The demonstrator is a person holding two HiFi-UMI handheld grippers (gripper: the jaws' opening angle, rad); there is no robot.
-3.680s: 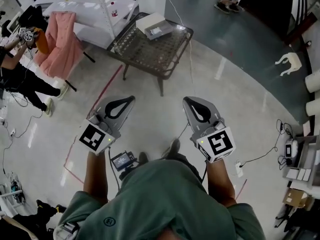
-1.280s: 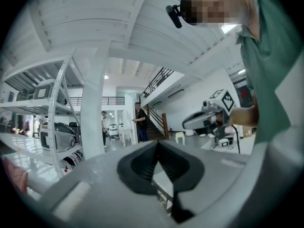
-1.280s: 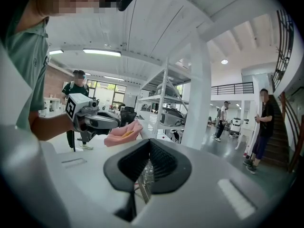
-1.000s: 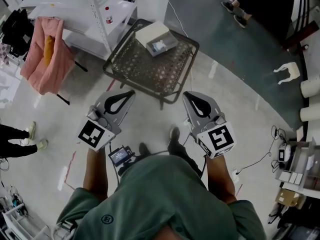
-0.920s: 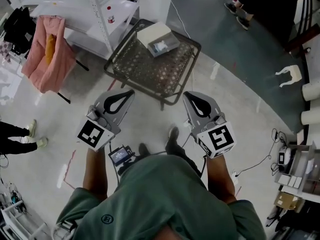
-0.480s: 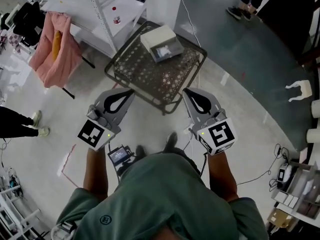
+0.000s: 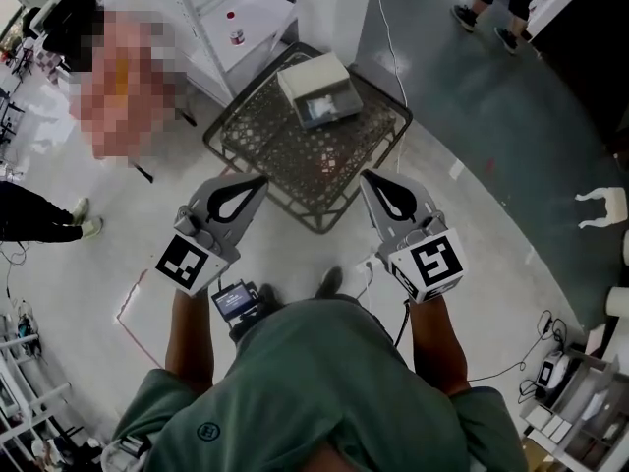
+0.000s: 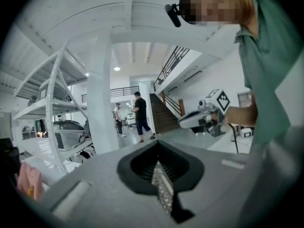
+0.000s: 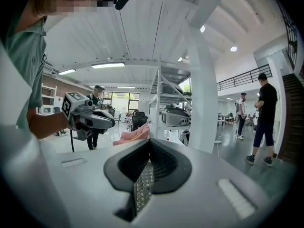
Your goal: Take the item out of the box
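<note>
A pale, flat box (image 7: 313,79) lies at the far end of a low woven-mesh table (image 7: 285,155), with a clear-wrapped item (image 7: 331,107) at its near side. My left gripper (image 7: 257,182) and right gripper (image 7: 366,177) are held side by side in the air, short of the table's near corner. Both are shut with nothing between the jaws. The left gripper view shows its shut jaws (image 8: 159,175) and the right gripper (image 8: 204,118) beside it. In the right gripper view its own shut jaws (image 9: 145,175) fill the bottom, and the left gripper (image 9: 90,115) shows off to one side. Neither gripper view shows the box.
A white shelving rack (image 7: 211,8) and a white pillar (image 7: 334,8) stand just behind the table. One person's legs (image 7: 39,219) show at the left and another's feet (image 7: 491,18) at the top right. Cables (image 7: 550,332) trail on the floor at the right.
The table and box have drawn nearer and now lie just beyond the gripper tips. Both grippers keep the same pose and stay shut.
</note>
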